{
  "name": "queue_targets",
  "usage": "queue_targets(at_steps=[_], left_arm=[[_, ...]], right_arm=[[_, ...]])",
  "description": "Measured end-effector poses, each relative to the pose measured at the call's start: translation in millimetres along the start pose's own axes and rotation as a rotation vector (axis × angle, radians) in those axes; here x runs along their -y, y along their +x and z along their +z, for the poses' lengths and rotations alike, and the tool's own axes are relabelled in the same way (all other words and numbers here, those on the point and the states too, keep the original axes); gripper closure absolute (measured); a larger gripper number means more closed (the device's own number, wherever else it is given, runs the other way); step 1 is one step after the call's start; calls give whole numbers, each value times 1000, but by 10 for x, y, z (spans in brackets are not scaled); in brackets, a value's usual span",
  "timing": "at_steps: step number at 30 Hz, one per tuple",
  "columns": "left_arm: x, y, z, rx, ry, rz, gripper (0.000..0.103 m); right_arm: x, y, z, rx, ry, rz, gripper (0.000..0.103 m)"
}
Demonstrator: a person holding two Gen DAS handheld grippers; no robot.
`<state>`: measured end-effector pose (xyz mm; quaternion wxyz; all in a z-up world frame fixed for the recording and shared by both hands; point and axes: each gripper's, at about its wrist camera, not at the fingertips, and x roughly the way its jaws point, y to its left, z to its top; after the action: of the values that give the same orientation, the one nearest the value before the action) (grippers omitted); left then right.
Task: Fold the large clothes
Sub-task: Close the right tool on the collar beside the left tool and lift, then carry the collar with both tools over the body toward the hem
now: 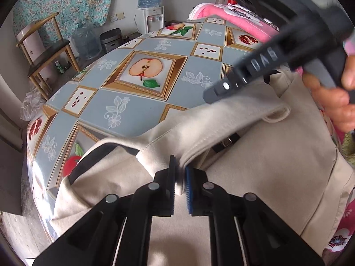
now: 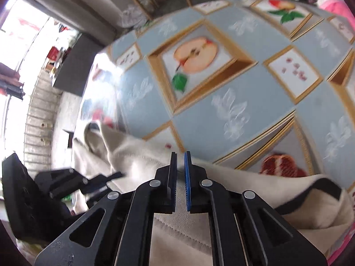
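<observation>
1. In the left wrist view, the left gripper (image 1: 180, 184) fills the near foreground, its jaws nearly closed with a fold of the beige garment (image 1: 255, 155) pinched between the blue pads.
2. In the right wrist view, the right gripper (image 2: 180, 177) has its jaws drawn close, leaving a narrow gap; the edge of the beige garment (image 2: 137, 155) lies right at the tips, but whether cloth is actually clamped cannot be told, as the picture is blurred.
3. The garment lies bunched on the near edge of the table (image 1: 137, 108), partly hanging over that edge, with a dark lining showing at an opening and a thick cuff or hem fold lying across its top.
4. Just beyond, the right gripper (image 1: 221, 88) shows in the left view from the side, above the garment, held by the person's right hand (image 1: 332, 93).
5. The table wears a grey-blue tablecloth (image 1: 199, 66) printed with framed fruit pictures.
6. At the far right corner of the table sits a pink bundle of fabric (image 1: 235, 17).
7. Farthest back stand a wooden chair (image 1: 44, 51), a water dispenser (image 1: 150, 6) carrying a blue bottle, and a floral curtain (image 1: 66, 2).
</observation>
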<state>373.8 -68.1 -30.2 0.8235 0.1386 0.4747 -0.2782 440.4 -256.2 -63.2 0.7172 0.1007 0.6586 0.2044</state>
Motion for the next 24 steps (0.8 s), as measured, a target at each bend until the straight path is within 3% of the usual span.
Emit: queue_targets(at_steps=[4,10,15,18,22,24], left_arm=[[-63,-225,-118,-1,-30,-130,89],[-69,-606,-330,45,-36,-280,70],[-121,-686,-371,56,-95,-286,65],[-256,-614,-335,56,-187,-285,65],[-550,-449,-294,52,-389,-334,65],[-679,-343,-278,45,-488,-354,59]], right_arm=[[-51,-115,-223,11,-49,22,96],[-57,-195,-316,34,-59,38,94],[-83,-266,-327,61,-64,82,93],[-127,-289,-373,80,-81,95,93],[-120,20,-462,-6,-78,40,94],[-100,73,-488,-10,-69,43,96]])
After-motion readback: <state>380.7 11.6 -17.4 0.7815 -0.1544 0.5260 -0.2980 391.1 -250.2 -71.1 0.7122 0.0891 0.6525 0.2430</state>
